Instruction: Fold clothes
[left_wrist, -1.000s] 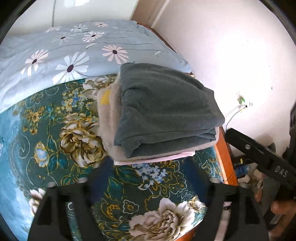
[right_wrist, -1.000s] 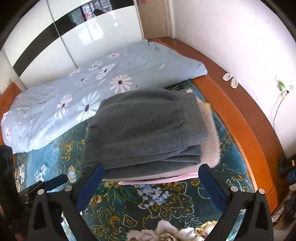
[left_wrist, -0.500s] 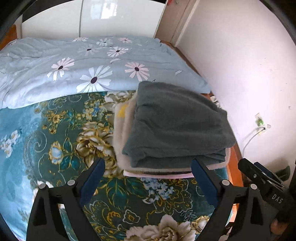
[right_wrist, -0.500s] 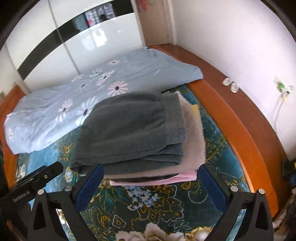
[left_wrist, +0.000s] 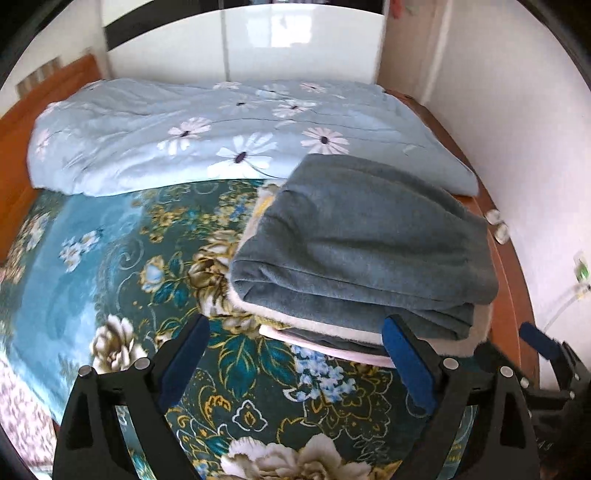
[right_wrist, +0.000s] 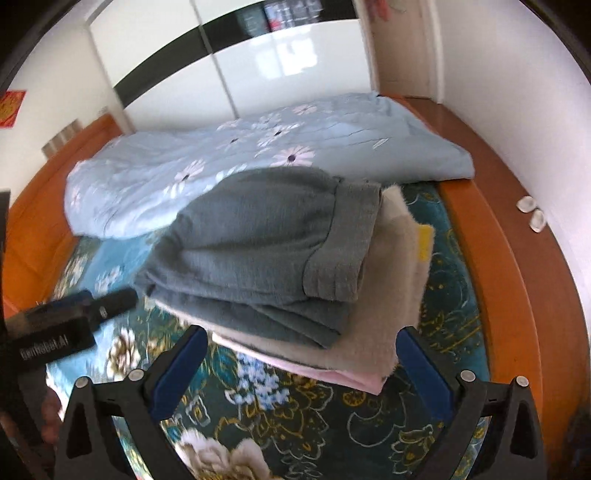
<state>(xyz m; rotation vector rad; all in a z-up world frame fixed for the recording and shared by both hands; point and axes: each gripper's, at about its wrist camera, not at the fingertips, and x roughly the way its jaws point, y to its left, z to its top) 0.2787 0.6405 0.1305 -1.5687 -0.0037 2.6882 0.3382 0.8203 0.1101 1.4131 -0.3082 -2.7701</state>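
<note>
A stack of folded clothes lies on the floral bedspread (left_wrist: 122, 258). On top is a folded grey-green garment (left_wrist: 365, 240) (right_wrist: 258, 251), under it a fluffy beige one (right_wrist: 391, 280) and a thin pink one (right_wrist: 354, 378) at the bottom. My left gripper (left_wrist: 295, 354) is open, a short way in front of the stack, with nothing between its blue pads. My right gripper (right_wrist: 301, 365) is also open, just in front of the stack's near edge. The right gripper shows in the left wrist view (left_wrist: 546, 354); the left one shows in the right wrist view (right_wrist: 74, 314).
A folded light-blue quilt with daisies (left_wrist: 221, 136) (right_wrist: 258, 147) lies across the bed behind the stack. The orange wooden bed frame (right_wrist: 517, 280) runs along the right, with slippers (right_wrist: 532, 214) on it. A white wall and a socket (left_wrist: 581, 271) are at the right; white wardrobe doors (right_wrist: 280, 74) stand behind.
Both grippers have drawn back and tilted up from the stack, so more of the quilt, wardrobe and room shows. The stack has stayed put; both grippers remain open.
</note>
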